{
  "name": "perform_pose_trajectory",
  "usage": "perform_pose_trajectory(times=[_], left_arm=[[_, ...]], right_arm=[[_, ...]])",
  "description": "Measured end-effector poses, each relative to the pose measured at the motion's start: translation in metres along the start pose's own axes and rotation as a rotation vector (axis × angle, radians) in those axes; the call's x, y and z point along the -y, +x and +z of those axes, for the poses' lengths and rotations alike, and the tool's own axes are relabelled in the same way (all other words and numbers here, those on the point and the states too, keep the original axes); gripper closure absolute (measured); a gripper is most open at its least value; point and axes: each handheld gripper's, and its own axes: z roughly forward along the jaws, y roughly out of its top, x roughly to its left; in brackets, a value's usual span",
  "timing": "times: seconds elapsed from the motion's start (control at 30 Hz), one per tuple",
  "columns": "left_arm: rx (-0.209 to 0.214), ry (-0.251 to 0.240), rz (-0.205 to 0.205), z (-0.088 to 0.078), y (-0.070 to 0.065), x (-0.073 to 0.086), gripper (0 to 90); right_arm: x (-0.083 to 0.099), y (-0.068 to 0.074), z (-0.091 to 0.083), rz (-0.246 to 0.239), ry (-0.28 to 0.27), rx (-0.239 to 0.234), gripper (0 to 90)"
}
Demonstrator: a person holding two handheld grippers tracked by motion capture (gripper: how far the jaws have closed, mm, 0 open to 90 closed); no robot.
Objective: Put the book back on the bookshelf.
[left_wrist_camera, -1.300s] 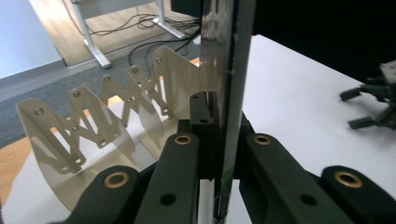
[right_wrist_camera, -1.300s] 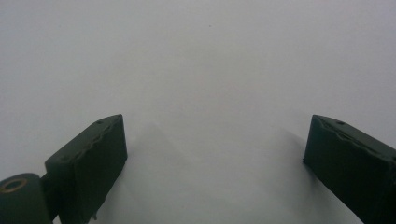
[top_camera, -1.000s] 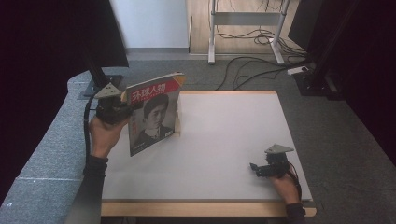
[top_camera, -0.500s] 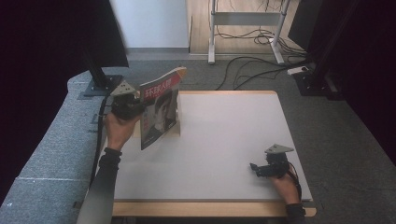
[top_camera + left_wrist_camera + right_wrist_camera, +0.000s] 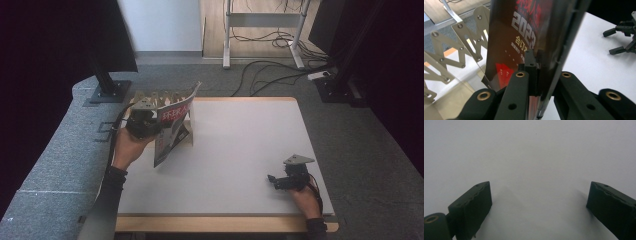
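**Table inventory: one magazine in the left claw, one rack beside it**

Grey carpet floor surrounded a light table with a wooden edge; cables and a metal stand stood beyond its far side.

1. Table, one. White top, bare across the middle and right.

2. Magazine, one. Dark cover with red and white print, a "2023" legible in the left gripper view. It was held off the table, standing nearly on edge, long axis running up and away from the left claw, top corner tilted toward the far side. It lay directly between the jaws of that claw, at their tips.

3. Accordion rack, one. Folding zigzag of pale slats, just beyond the left claw and behind the magazine; from the left gripper view it stood to the left of the jaws. Judgement: the magazine's edge pointed roughly along the slots, so any insertion would turn on lining it up with one gap.

4. Left gripper, one. Jaws clamped together on the magazine's lower edge. It was by far the nearer hand to the rack.

5. Right gripper, one. Jaws spread apart, holding nothing, resting low over bare table at the near right, well apart from the magazine.
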Motion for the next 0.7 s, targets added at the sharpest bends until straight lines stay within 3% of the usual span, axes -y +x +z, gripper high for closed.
perform_pose_trajectory(times=[0.13,0.23,0.4,0.57,0.7], left_arm=[[-0.035,-0.022,-0.004,-0.003,0.001,0.000,86.8],[-0.043,-0.083,-0.028,-0.003,0.004,0.001,87.2],[-0.093,-0.172,-0.038,0.001,0.007,-0.004,87.3],[-0.095,-0.204,-0.021,0.010,0.009,-0.012,87.2],[-0.059,-0.202,0.000,0.019,0.005,-0.010,87.0]], right_arm=[[0.000,0.000,0.000,0.000,0.000,0.000,5.3],[0.000,0.000,0.000,-0.001,0.000,0.000,5.3],[0.000,0.000,0.000,-0.002,-0.001,0.000,5.3],[0.000,0.000,0.000,-0.002,-0.002,0.002,5.3],[0.000,0.000,0.000,-0.002,-0.003,0.002,5.3]])
